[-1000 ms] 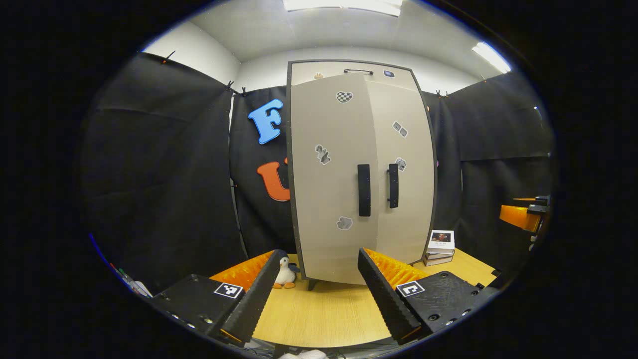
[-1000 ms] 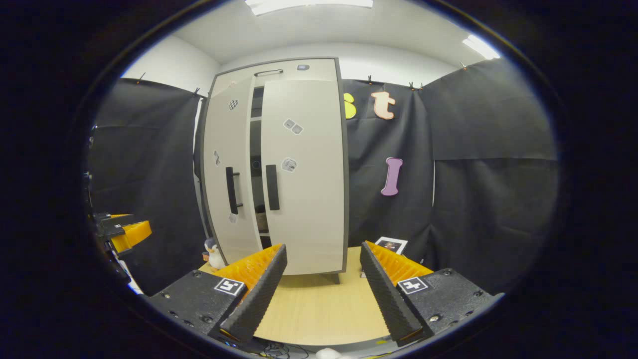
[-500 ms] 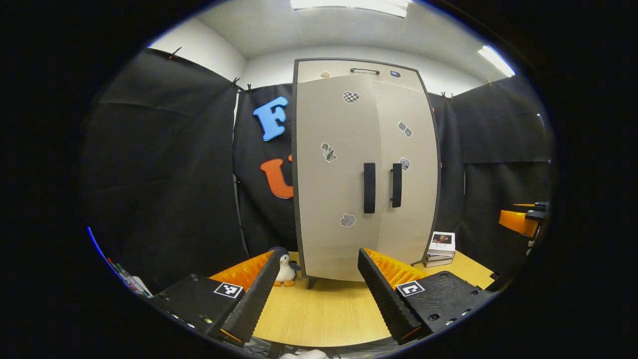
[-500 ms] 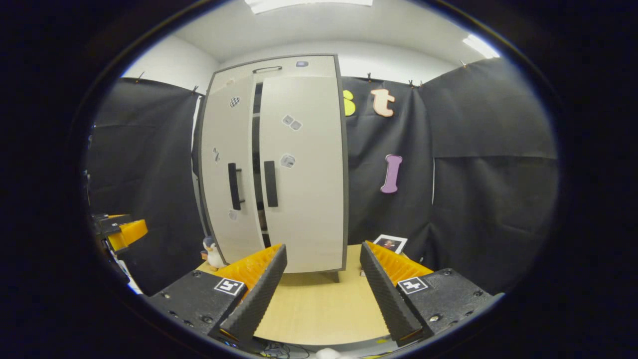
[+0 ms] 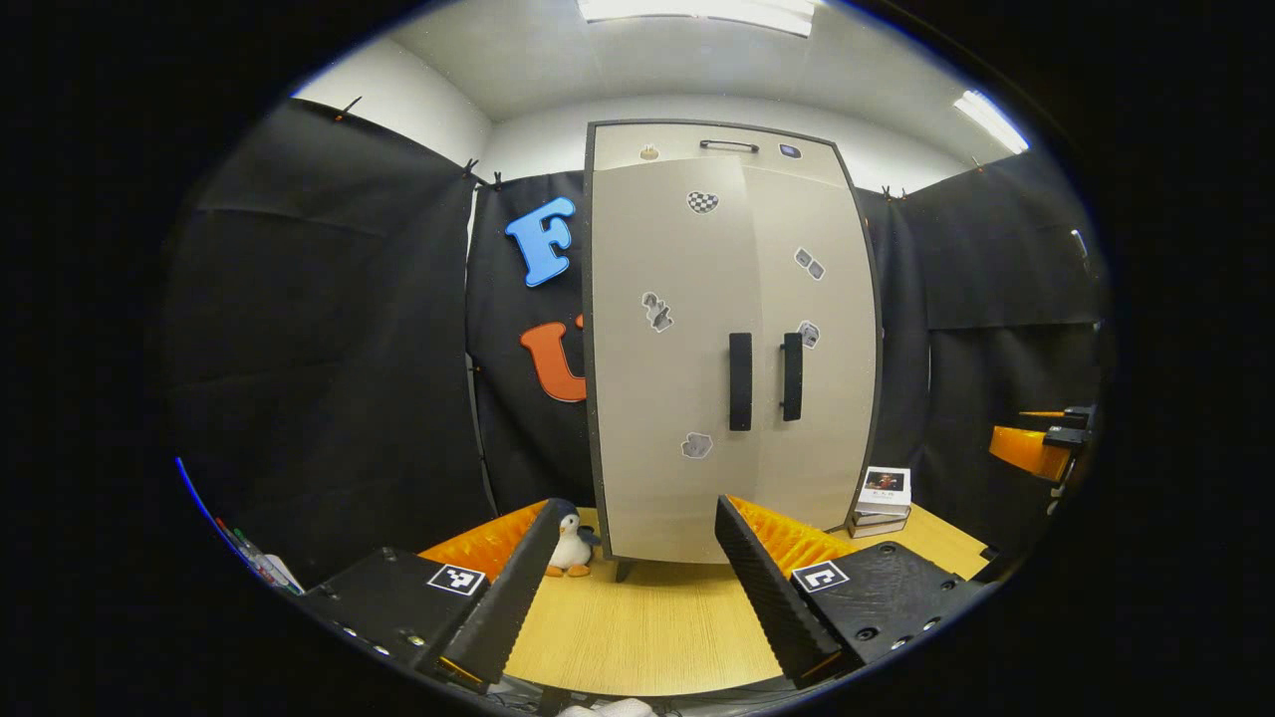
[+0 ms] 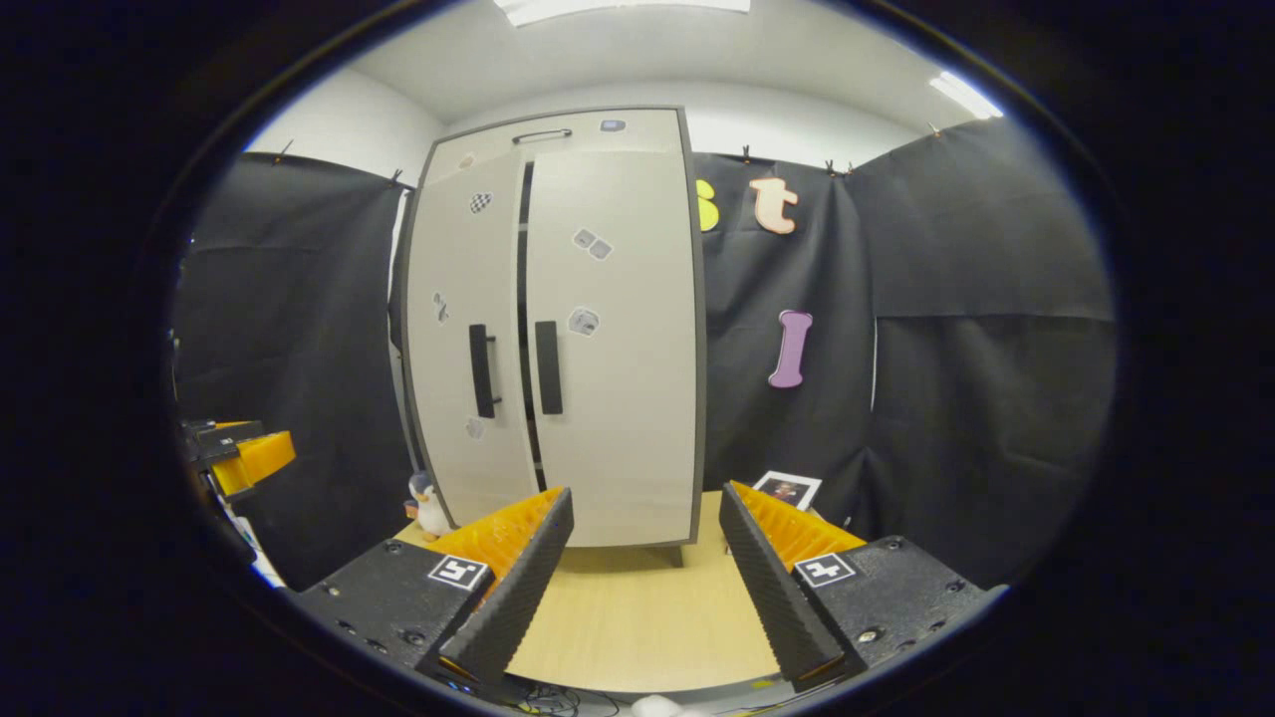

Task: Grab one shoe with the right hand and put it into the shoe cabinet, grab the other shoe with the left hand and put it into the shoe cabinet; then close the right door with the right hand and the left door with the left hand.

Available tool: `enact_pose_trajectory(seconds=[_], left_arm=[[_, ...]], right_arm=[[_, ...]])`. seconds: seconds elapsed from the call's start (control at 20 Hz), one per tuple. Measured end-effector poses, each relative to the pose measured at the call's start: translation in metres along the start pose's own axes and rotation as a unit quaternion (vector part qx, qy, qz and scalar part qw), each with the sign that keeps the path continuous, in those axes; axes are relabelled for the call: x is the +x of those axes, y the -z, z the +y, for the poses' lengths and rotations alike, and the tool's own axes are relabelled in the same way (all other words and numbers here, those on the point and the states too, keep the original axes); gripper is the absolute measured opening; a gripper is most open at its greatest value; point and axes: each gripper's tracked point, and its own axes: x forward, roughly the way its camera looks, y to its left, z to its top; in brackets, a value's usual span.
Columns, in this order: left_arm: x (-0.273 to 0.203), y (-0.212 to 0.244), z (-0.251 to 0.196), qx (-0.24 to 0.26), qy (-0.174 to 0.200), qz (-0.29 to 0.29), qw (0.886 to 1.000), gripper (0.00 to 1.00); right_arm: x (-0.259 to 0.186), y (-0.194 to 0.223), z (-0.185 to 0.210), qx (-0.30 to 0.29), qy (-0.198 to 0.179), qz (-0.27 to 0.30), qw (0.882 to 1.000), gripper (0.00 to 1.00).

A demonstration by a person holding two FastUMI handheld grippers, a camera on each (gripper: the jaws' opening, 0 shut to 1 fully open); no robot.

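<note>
Shoe cabinet [image 5: 727, 349] stands on the tabletop [image 6: 637, 607] with both doors almost shut, a thin gap [image 6: 522, 299] between them; both grippers, left gripper [image 5: 630, 588] and right gripper [image 6: 642, 588], hang back with fingers spread and empty, probably because closing is nearly finished.

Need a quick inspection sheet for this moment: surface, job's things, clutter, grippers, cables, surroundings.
Surface: light wood table, bare in front of the cabinet.
Job's things: shoe cabinet stands upright on the table; right door looks shut; left door nearly shut, a thin dark gap shows between the doors in the right gripper view. Shoes: nothing seen.
Clutter: toy penguin at the cabinet's left foot; stack of books at its right.
Grippers: left gripper open, holding nothing; right gripper open, holding nothing; both back from the cabinet.
Cables: some below the table's near edge.
Surroundings: black cloth walls, ceiling lights.
</note>
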Motion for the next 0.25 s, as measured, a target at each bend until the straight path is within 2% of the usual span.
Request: enact_pose_trajectory(seconds=[0.25], left_arm=[[0.0012,0.0012,-0.0028,0.000,0.006,0.001,1.000,0.96]], right_arm=[[-0.0025,-0.0019,0.0018,-0.002,0.004,-0.002,1.000,0.97]])
